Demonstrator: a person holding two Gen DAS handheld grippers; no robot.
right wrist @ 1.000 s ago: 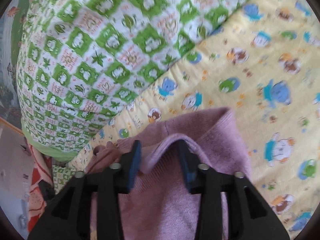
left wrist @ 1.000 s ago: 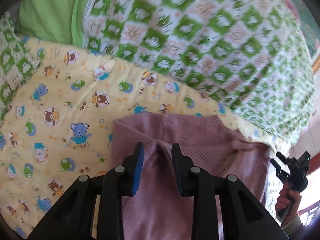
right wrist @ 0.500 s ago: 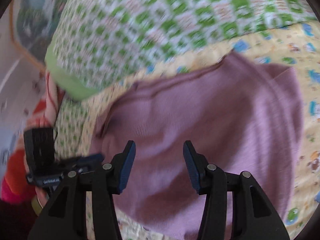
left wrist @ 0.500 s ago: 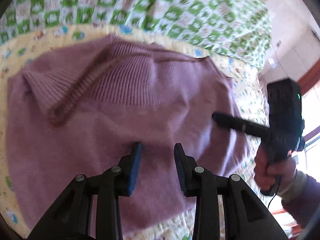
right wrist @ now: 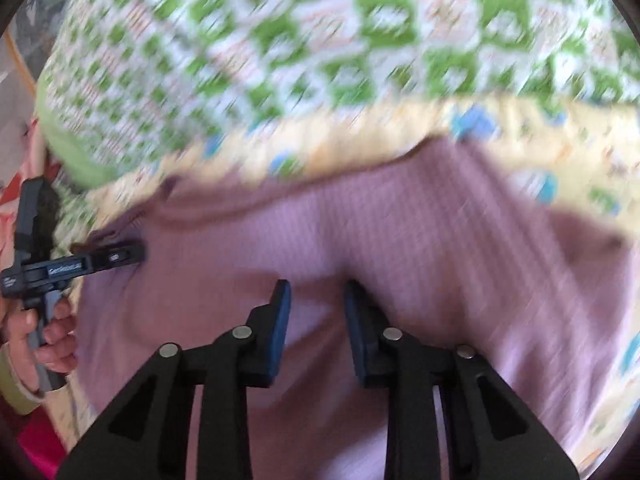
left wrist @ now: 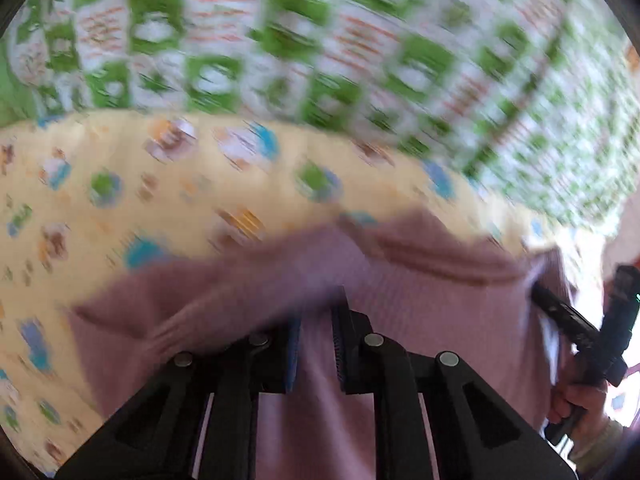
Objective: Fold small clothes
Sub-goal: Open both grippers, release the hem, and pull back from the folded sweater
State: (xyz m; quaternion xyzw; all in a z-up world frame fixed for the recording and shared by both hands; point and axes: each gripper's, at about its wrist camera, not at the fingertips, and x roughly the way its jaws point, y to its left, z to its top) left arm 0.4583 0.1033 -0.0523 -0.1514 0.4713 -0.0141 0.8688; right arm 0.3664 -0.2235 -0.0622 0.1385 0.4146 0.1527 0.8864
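Garment: a small mauve knitted sweater (left wrist: 420, 280) lies on the yellow animal-print blanket (left wrist: 140, 184), towards the blanket's near edge. Its ribbed hem or neckband runs along the far side, though blur hides which it is.

Left gripper (left wrist: 316, 320): the jaws have just been closing and now stand narrow, with a raised ridge of the knit between the blue pads. They seem to pinch it. Seen from the right wrist, its tip rests at the sweater's left edge (right wrist: 120, 256).

Right gripper (right wrist: 314, 300): the jaws have just been closing too, and stand part-way in. A low pucker of fabric rises between the pads, but the picture does not show whether they press on it. From the left wrist view its fingers reach onto the sweater's right edge.

Hands: one hand (right wrist: 52, 340) grasps the left handle. The other is visible at the right handle.

Step in hand, as judged: taking hold of both sides for a fold.

Doing it well: catch only the upper layer and the same depth of knit on each side, so that the fold line runs straight. Lift evenly, because soft knit sags and stretches.

Surround: a green-and-white checked quilt (left wrist: 360, 48) lies bunched along the blanket's far edge.
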